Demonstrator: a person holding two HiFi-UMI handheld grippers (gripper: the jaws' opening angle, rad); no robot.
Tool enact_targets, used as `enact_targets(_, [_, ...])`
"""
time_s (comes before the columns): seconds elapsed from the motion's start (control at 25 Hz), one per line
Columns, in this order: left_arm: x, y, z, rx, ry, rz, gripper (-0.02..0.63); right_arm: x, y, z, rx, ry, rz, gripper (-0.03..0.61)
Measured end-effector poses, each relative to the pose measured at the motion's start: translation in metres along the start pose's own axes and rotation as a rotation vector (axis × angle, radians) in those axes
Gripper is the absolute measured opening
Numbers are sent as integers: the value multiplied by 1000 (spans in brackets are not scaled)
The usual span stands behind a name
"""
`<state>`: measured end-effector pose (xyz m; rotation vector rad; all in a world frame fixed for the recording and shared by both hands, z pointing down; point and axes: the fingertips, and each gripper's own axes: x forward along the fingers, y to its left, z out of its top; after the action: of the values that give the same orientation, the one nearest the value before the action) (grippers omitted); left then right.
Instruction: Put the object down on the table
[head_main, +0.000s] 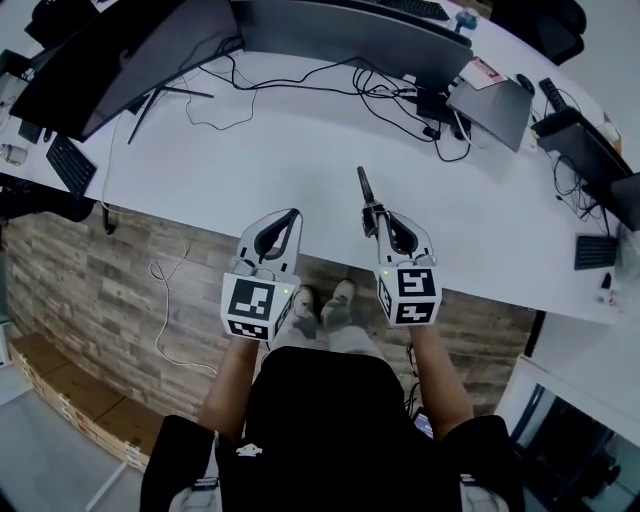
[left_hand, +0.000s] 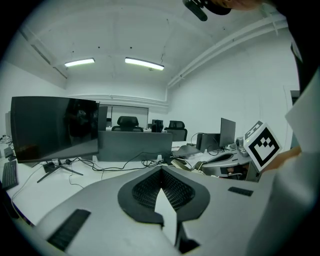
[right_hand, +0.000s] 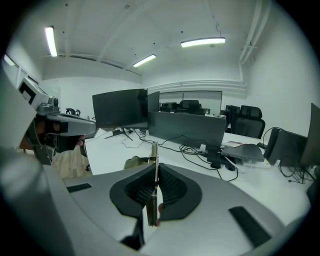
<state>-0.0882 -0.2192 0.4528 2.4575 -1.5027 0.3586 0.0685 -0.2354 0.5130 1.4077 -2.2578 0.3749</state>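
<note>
Right gripper (right_hand: 156, 165) fingers (right_hand: 173, 188) flush against thin object (right_hand: 155, 152)

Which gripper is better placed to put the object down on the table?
Right. The right gripper is shut on the thin object, whose tip sticks out over the white table. The left gripper is shut with nothing in it.

Long white table (head_main: 300, 160) with dark monitors (head_main: 100, 60), wood-plank floor (head_main: 90, 290), black office chairs (left_hand: 127, 122), ceiling strip lights (left_hand: 144, 63).

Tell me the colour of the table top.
The table is white, clearest in the head view.
</note>
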Motion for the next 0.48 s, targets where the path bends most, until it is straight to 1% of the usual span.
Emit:
enact_targets(0.12, [7, -2, -12, -14, 23, 0, 14, 14, 1, -17, -20, 52, 23, 26])
enact_targets(0.24, [12, -3, -26, -9, 41, 4, 14, 27, 2, -35, -59, 105, 48, 26])
enact_targets(0.32, [15, -3, -36, -13, 56, 7, 14, 35, 4, -46, -101, 135, 66, 26])
enact_targets(0.48, [17, 0, -56, -29, 89, 17, 14, 51, 8, -61, -215, 186, 84, 26])
